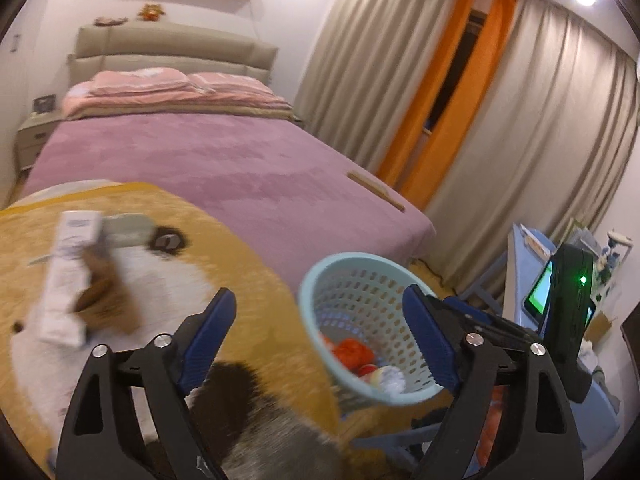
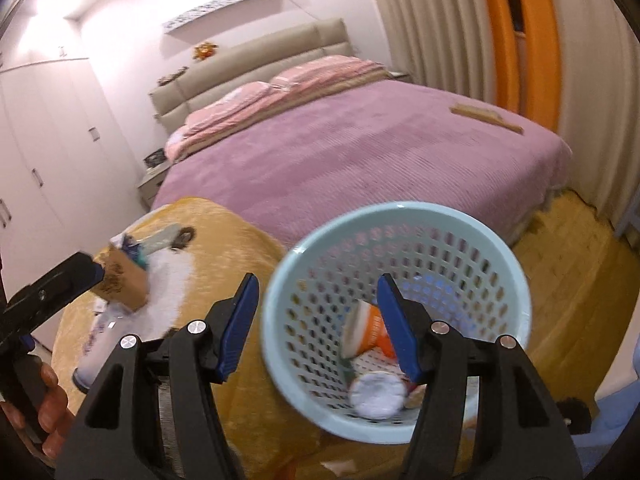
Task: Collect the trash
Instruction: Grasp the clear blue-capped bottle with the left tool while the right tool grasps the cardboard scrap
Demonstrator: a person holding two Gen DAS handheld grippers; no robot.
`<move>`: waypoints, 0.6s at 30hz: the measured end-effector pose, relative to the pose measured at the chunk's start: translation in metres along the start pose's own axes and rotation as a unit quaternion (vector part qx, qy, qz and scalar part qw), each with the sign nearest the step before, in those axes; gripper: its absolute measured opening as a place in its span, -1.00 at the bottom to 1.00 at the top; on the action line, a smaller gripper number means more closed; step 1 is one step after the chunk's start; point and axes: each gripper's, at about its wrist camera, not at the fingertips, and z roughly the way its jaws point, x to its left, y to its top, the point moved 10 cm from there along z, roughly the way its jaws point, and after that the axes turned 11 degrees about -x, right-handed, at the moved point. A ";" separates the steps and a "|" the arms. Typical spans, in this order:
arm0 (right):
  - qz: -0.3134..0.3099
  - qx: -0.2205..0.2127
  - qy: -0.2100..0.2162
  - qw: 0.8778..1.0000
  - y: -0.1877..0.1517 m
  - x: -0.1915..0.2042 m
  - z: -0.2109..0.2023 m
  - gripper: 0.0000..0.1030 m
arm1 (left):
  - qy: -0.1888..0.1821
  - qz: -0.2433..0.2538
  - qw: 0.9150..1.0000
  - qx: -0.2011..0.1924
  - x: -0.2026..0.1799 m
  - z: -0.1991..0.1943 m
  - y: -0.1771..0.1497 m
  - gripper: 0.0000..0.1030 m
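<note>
Pale blue basket (image 2: 396,320) beside bed, tilted, mouth toward camera; orange cup (image 2: 370,330) inside. White box (image 1: 68,276) on yellow blanket (image 1: 248,248), long axis near-upright. Left gripper (image 1: 316,336), right gripper (image 2: 316,328) both released. Brown carton (image 2: 120,280) visible from right wrist

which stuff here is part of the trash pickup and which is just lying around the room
Part of the job:
- light blue basket, already holding an orange cup and a white wad
- white carton and brown box on the yellow blanket

Just lying about:
- wooden stick on the purple bedspread
- pink pillows
- phone
</note>
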 end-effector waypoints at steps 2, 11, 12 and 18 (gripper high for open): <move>-0.008 -0.001 0.014 1.000 -0.001 0.015 0.000 0.12 | 0.016 -0.005 1.000 -0.006 0.017 -0.016 0.003 0.63; -0.071 0.020 0.067 0.995 -0.020 0.104 0.021 0.12 | 0.107 -0.011 0.994 -0.014 0.105 -0.072 -0.003 0.73; -0.078 0.022 0.074 0.994 -0.022 0.116 0.024 0.12 | 0.116 -0.012 0.993 -0.007 0.114 -0.074 -0.007 0.75; -0.086 0.013 0.112 0.990 -0.023 0.173 0.048 0.12 | 0.137 -0.019 0.988 0.061 0.153 -0.071 -0.048 0.78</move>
